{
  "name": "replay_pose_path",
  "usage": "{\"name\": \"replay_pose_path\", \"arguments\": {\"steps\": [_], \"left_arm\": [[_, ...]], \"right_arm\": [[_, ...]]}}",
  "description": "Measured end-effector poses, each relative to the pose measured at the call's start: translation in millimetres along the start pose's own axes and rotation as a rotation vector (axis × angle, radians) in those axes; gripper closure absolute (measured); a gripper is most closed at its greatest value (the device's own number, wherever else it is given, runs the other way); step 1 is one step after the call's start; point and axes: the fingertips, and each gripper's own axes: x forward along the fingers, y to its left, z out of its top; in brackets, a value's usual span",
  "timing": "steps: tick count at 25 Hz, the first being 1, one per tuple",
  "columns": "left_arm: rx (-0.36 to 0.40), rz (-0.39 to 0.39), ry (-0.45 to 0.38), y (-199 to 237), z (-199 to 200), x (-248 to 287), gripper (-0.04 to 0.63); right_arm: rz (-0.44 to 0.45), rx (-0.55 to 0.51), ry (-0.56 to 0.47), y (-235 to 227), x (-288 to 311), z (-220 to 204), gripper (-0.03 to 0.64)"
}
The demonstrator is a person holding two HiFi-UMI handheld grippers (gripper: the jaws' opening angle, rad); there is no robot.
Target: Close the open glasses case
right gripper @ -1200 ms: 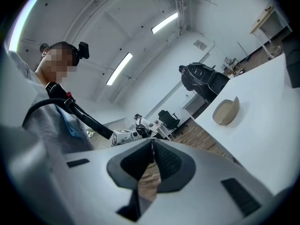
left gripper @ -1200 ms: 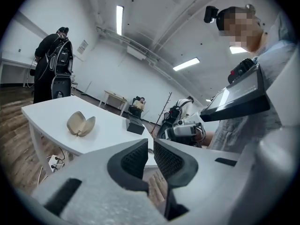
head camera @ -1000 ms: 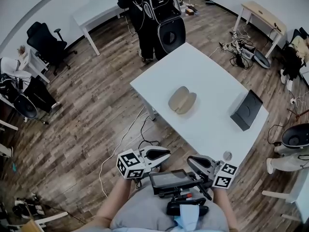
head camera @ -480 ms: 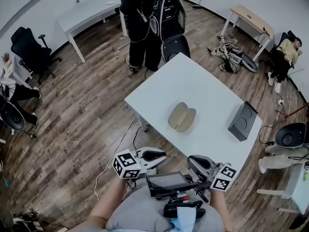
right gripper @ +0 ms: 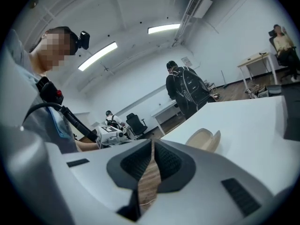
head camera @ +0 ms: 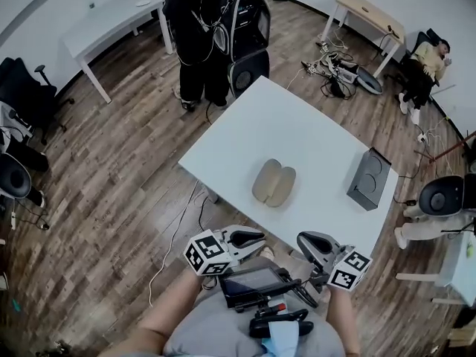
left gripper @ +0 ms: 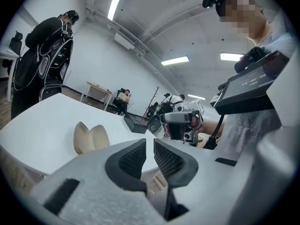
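glasses case [head camera: 274, 182], tan and lying open with its two halves spread side by side, rests on the white desk [head camera: 297, 117], well beyond both hand-held grippers and touched by neither. a person in dark clothes [head camera: 195, 36] stands at the desk's far corner, far ahead and to the left of the left hand-held gripper [head camera: 253, 237]. that gripper is held off the desk's near edge, over the wooden floor [head camera: 111, 199], its jaws pressed together with nothing in them; in the left gripper view the case lies to the left of its jaws. a dark tablet-like device [head camera: 253, 281] sits at the wearer's chest, between the two grippers. the right hand-held gripper [head camera: 309, 241] is also short of the near edge, pointing toward the left one, its jaws pressed together on nothing; in its own view the case lies to the right. further right, a black box [head camera: 369, 178] stands on the desk, well apart from the case.
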Motion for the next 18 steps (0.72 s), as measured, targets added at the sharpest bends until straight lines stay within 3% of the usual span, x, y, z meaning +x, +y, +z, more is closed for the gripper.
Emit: {"name": "replay_pose_path", "arguments": {"steps": [5,10,13,18], "left_arm": [[0.019,0.050,0.061,15.9,1.2,27.9,0.548],[0.068,0.160,0.199,46.7,-3.1,50.6,0.543],[0.015,0.179,0.301,66.3,-8.6,67.6,0.450],[-0.089,0.201,0.424,102.4,-1.1,102.6,0.437]], "right_arm": [[-0.104,-0.025,0.008,-40.4,-0.1,16.8,0.580],[-0.149,0.011,-0.013,-68.6,8.3,23.6,0.580],[-0.160,0.046,-0.014,-75.1,7.4,16.1,0.580],[-0.181,0.103,-0.038,-93.2,-6.1,3.6,0.579]]}}
